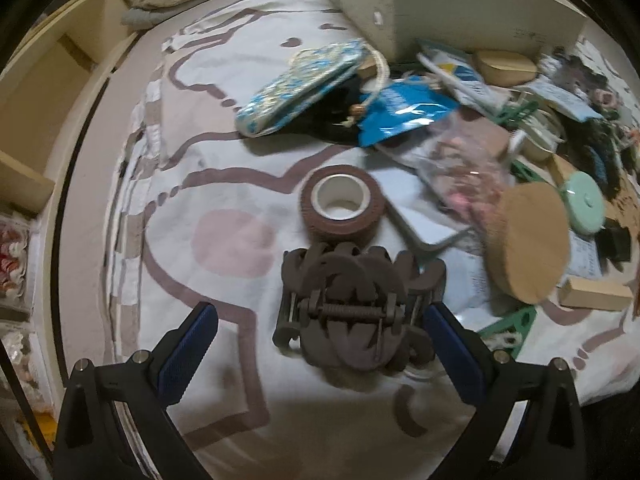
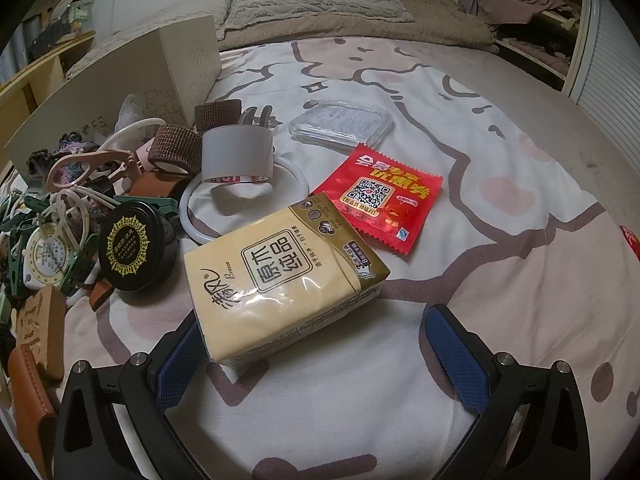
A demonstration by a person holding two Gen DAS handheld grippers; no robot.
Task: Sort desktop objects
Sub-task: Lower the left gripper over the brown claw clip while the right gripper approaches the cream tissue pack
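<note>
Blue-padded left gripper (image 1: 320,344) at bottom of the left wrist view, jaws wide apart, holding nothing; dark brown plastic claw hair clip (image 1: 352,308) lies between the fingers, looks to brush the right pad, can't tell for sure. Just above it, centre frame, brown bandage tape roll with white core (image 1: 343,205) on the white cartoon-print bedsheet (image 1: 224,184). Right of the roll, round cork disc (image 1: 528,242) tilted. Upper middle, blue floral fabric pouch (image 1: 296,88) at the clutter edge, cream cardboard box (image 1: 452,4) behind.

Right wrist view: right gripper (image 2: 318,356) jaws wide apart, empty; yellow tissue pack (image 2: 280,280) sits between the fingers, touching the left pad. Beyond it, red foil sachet with QR code (image 2: 380,196), then clear plastic lidded tray (image 2: 340,124) upper centre. Left of pack, black round tin (image 2: 134,248).
</note>
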